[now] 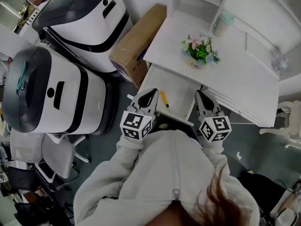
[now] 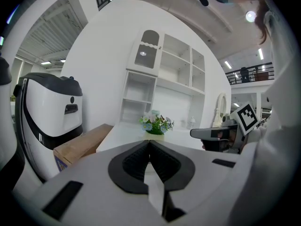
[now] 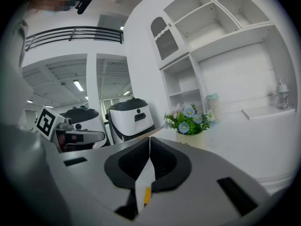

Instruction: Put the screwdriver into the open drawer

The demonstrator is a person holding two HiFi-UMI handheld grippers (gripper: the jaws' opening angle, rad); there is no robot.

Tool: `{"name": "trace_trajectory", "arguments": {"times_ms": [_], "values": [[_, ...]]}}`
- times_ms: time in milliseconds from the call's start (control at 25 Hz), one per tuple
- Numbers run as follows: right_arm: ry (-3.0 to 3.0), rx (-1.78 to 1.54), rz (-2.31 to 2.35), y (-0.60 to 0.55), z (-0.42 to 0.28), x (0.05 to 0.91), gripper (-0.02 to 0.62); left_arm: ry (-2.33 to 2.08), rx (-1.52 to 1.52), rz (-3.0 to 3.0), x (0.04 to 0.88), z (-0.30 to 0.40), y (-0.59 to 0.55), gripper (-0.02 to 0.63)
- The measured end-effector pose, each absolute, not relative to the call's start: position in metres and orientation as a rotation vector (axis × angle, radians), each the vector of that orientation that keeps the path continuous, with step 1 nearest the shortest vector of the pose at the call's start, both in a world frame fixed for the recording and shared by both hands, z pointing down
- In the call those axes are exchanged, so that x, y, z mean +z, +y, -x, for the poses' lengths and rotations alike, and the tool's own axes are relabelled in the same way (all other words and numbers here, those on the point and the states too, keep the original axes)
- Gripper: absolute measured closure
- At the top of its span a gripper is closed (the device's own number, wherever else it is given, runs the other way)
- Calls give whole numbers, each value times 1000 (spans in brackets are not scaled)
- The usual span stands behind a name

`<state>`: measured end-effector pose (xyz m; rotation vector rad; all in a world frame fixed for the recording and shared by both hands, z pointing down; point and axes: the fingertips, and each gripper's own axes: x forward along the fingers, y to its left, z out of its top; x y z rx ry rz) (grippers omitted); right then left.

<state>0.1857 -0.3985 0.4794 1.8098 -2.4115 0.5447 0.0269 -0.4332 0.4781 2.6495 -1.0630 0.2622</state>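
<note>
My left tongs (image 1: 148, 98) (image 2: 149, 147) are closed, the two dark pads meeting along a thin seam with nothing caught between them. My right tongs (image 1: 202, 99) (image 3: 149, 145) are closed in the same way and also hold nothing. I hold both close to my chest, side by side, pointing at the white worktop (image 1: 235, 76). The screwdriver (image 1: 164, 99), with its yellow handle, lies loose on the white floor of the open drawer (image 1: 181, 91). It sits between the two tongs, nearer the left pair, and touches neither. In the right gripper view a sliver of that yellow handle (image 3: 147, 195) shows through the gap under the closed pads. Beyond the tips of both tongs, a small pot of blue and pink flowers (image 1: 200, 51) (image 2: 155, 125) (image 3: 190, 124) stands on the worktop. A pale green cup (image 1: 222, 23) stands farther back, by the shelving. Out past my left tongs, a brown cardboard box (image 1: 138, 39) (image 2: 80, 145) leans against the end of the worktop. Beyond it stand two large white machines with dark tops (image 1: 51, 93) (image 1: 87, 18).
</note>
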Motion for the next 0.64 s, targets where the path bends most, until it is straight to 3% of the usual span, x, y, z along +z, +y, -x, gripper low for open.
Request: {"name": "trace_trajectory", "arguments": {"times_ms": [640], "values": [[-2510,228,-1853,-394,-183,449,563,-1041,190,-2734,467,-28,-441,589]]}}
